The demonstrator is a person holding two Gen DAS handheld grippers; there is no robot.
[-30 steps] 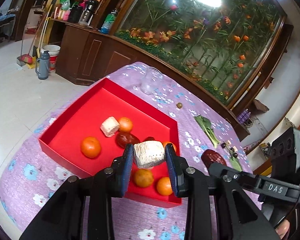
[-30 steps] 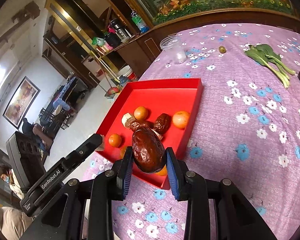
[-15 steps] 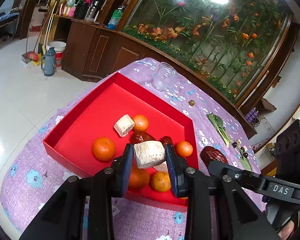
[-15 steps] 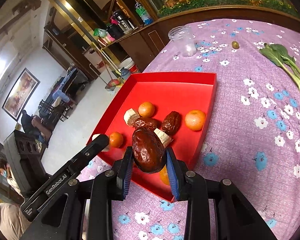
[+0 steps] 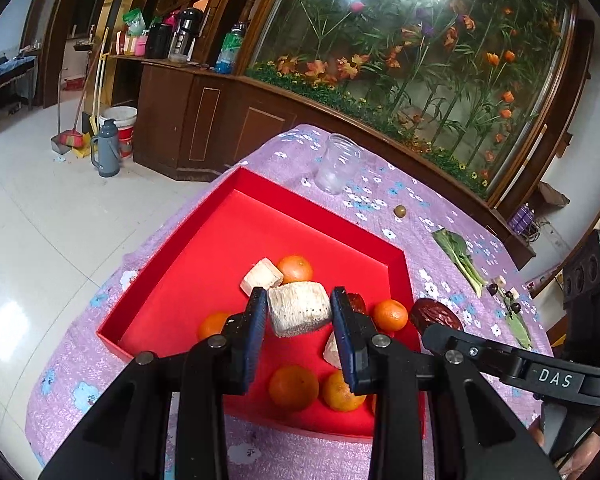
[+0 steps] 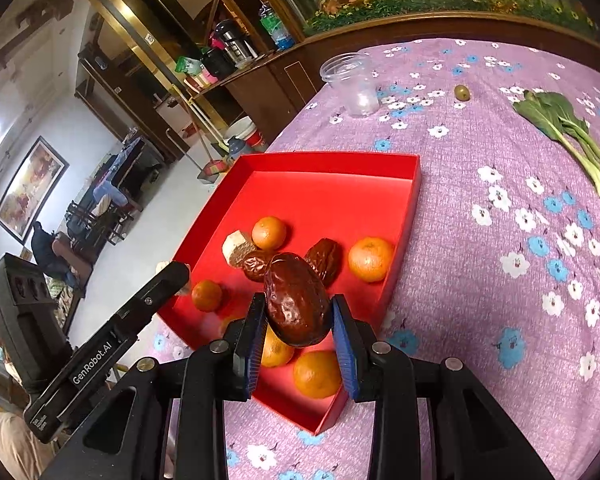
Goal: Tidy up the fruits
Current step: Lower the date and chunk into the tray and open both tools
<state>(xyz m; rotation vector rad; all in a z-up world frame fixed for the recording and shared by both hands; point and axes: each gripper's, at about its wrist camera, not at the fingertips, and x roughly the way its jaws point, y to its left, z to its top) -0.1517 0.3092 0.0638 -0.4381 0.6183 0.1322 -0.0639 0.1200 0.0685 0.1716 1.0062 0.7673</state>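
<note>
Left wrist: left tongs [image 5: 299,316] clenched on a white chunk [image 5: 299,314], held above the red tray [image 5: 260,216]; its long axis runs crosswise, pad to pad.
Right wrist: right tongs [image 6: 298,320] clenched on a big red date [image 6: 296,300] over the tray's near corner; long axis points forward, tilted slightly left.

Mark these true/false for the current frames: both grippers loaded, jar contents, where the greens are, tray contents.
1. The left gripper is shut on the white chunk. True.
2. The right gripper is open. False: it is shut on the brown date.
3. The clear jar holds oranges. False: no oranges are in it.
4. The leafy greens lie on the tablecloth, outside the red tray. True.
</note>
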